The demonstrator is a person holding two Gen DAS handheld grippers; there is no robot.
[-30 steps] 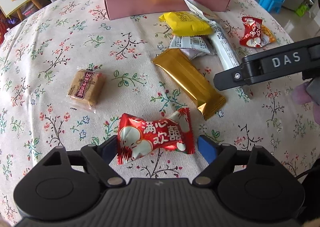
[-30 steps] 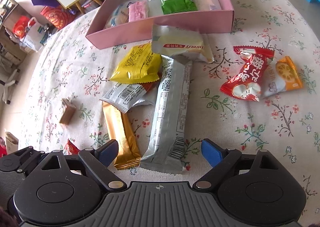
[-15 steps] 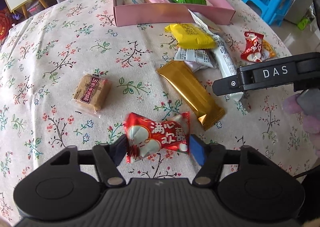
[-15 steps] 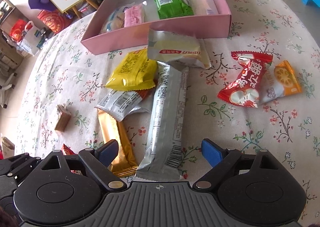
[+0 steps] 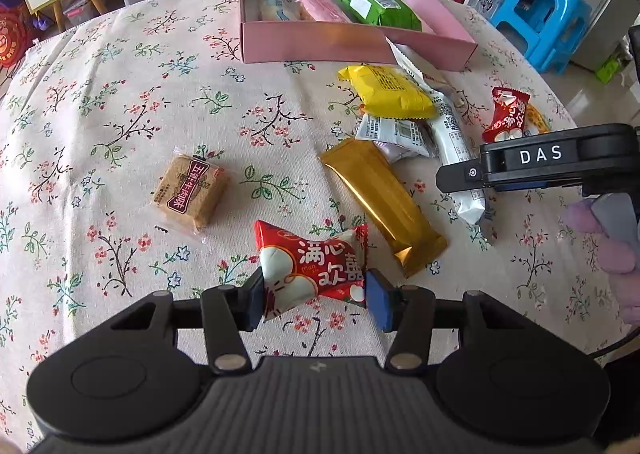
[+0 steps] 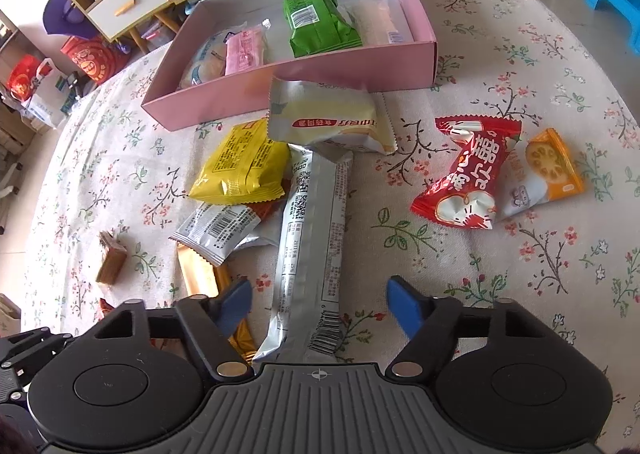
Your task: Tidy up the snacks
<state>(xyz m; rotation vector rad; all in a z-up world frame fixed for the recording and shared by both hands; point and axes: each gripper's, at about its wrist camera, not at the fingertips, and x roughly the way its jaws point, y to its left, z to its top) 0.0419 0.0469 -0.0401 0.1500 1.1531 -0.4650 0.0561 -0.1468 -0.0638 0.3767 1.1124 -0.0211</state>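
Observation:
My left gripper [image 5: 314,300] is shut on a red-and-white snack packet [image 5: 312,264], held just above the flowered cloth. The pink box [image 5: 352,46] at the far side holds a green pack [image 5: 376,4], a pink pack and pale ones. My right gripper [image 6: 318,304] is open, its fingers either side of the near end of a long silver bar [image 6: 312,246]. Loose snacks lie ahead: a yellow pack [image 6: 244,164], a pale cream pack [image 6: 328,120], a gold bar [image 5: 384,202], a second red packet [image 6: 466,170] and an orange one [image 6: 552,166].
A brown square biscuit [image 5: 188,190] lies alone left of the gold bar. A small silver pack [image 6: 218,228] is tucked under the yellow one. The right gripper's body [image 5: 540,158] shows in the left wrist view. Drawers and a blue stool [image 5: 540,14] stand beyond the table.
My left gripper closed on the red-and-white packet and lifted it slightly. My right gripper moved forward over the silver bar's near end and stayed open.

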